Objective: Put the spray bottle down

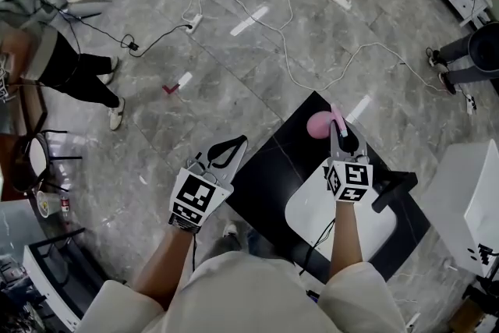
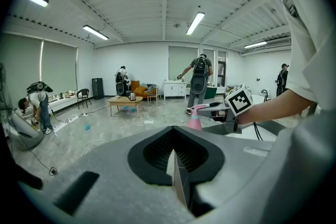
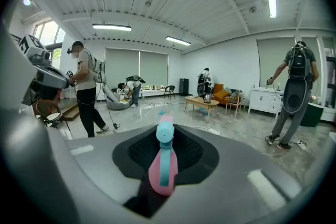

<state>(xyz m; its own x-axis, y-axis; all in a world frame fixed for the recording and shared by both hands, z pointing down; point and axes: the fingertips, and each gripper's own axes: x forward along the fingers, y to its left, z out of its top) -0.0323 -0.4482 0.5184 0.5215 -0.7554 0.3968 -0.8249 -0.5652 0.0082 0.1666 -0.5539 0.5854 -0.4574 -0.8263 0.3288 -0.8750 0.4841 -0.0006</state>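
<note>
The pink spray bottle [image 1: 318, 124] is upright at the far corner of the black table [image 1: 265, 168]. My right gripper [image 1: 341, 132] is shut on its head. In the right gripper view the pink head with its light-blue nozzle [image 3: 164, 165] sits between the jaws. The left gripper view shows the bottle [image 2: 195, 115] from the side, its base at table level; I cannot tell whether it rests there. My left gripper [image 1: 234, 146] hangs over the table's left edge, shut with nothing in it; its fingers [image 2: 176, 170] meet in a thin seam.
A white board [image 1: 312, 207] lies on the black table, with a black handle-shaped object [image 1: 394, 189] at its right. White furniture [image 1: 468, 207] stands to the right and a chair [image 1: 31, 152] to the left. Cables and a power strip [image 1: 192, 21] lie on the floor. Several people work around the room.
</note>
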